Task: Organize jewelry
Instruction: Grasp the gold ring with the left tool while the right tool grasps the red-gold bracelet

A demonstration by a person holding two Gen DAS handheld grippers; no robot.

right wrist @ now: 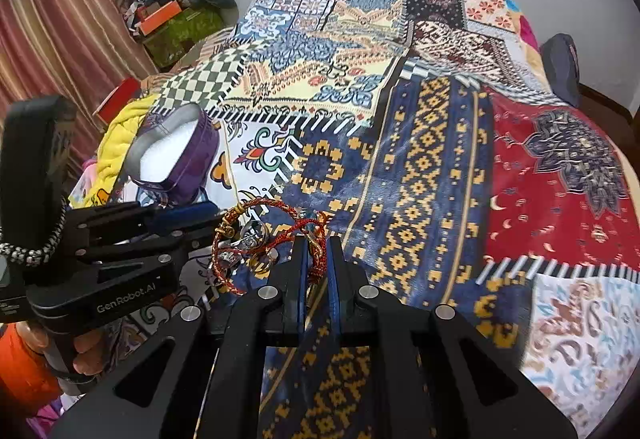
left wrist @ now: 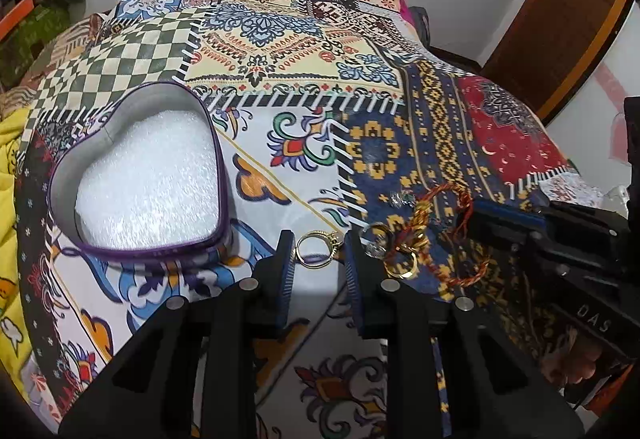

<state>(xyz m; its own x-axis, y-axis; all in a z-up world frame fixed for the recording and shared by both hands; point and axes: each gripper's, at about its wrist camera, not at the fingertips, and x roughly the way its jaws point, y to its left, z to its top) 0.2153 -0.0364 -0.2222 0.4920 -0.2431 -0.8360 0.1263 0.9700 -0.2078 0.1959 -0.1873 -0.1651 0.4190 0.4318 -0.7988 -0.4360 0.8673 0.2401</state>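
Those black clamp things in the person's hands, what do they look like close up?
Both the left gripper and right gripper are matte black plastic with silver rivets and blue ribbed finger pads. One body reads "GenRobot.AI" in white, with a black-and-white braided cord looped at its handle.

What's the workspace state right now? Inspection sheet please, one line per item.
Surface: patchwork bedspread, laid fairly flat.
Job's things: heart-shaped box open with white foam lining, no jewelry inside; gold ring; red thread bracelet piled with other rings.
Clutter: yellow cloth by the box.
Grippers: left gripper open around the gold ring; right gripper nearly shut on the bracelet's cord.
Cables: nothing seen.
Surroundings: striped curtain, wooden door, white wall.
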